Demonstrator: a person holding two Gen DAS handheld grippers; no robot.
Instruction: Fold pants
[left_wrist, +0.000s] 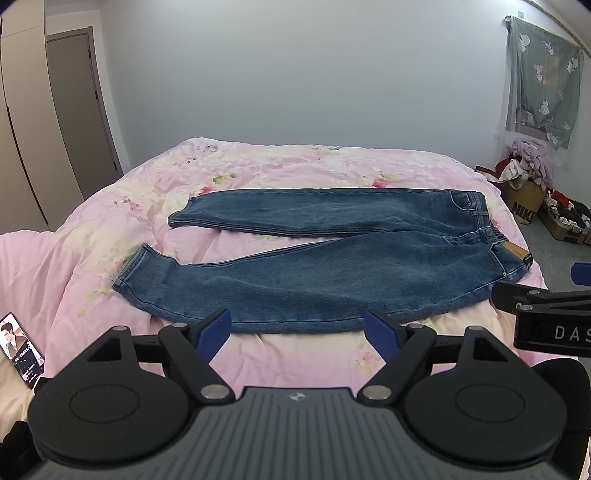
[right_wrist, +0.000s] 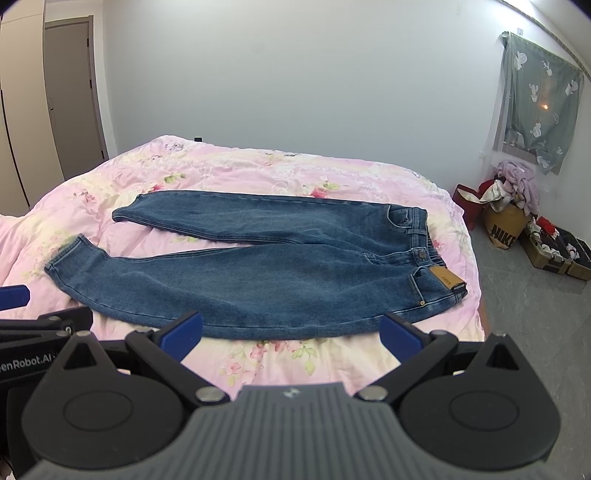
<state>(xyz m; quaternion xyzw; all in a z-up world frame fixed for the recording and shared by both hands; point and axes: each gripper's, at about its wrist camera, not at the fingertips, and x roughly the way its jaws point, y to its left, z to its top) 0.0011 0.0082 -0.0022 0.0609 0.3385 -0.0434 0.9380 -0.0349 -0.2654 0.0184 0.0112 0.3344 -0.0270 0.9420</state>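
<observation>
Pale grey walls closed off the far side of the room, with a grey door (left_wrist: 79, 107) at far left and a green patterned curtain (right_wrist: 537, 99) over a window at far right. Below that curtain, a cardboard box (right_wrist: 504, 225) heaped with clothes stood on the grey floor (right_wrist: 535, 332). A bed (left_wrist: 280, 166) under a pink floral cover filled the middle, and a phone (left_wrist: 23, 349) with a lit screen lay on it at near left.

The jeans (left_wrist: 325, 273) lay flat across the bed, not yet folded, waistband to the right and both leg cuffs to the left. The legs were spread apart in a narrow V, which would leave each one free to be picked up on its own. A tan leather patch (right_wrist: 447, 278) showed at the waistband.

Both tools hung just short of the near edge of the denim, side by side. The left tongs (left_wrist: 297, 328) stood wide open and empty, facing the middle of the near leg. The right tongs (right_wrist: 291, 328) were likewise spread and holding nothing, closer to the waist end. That spacing probably suited lifting the near leg at two points to lay it over the far one.
</observation>
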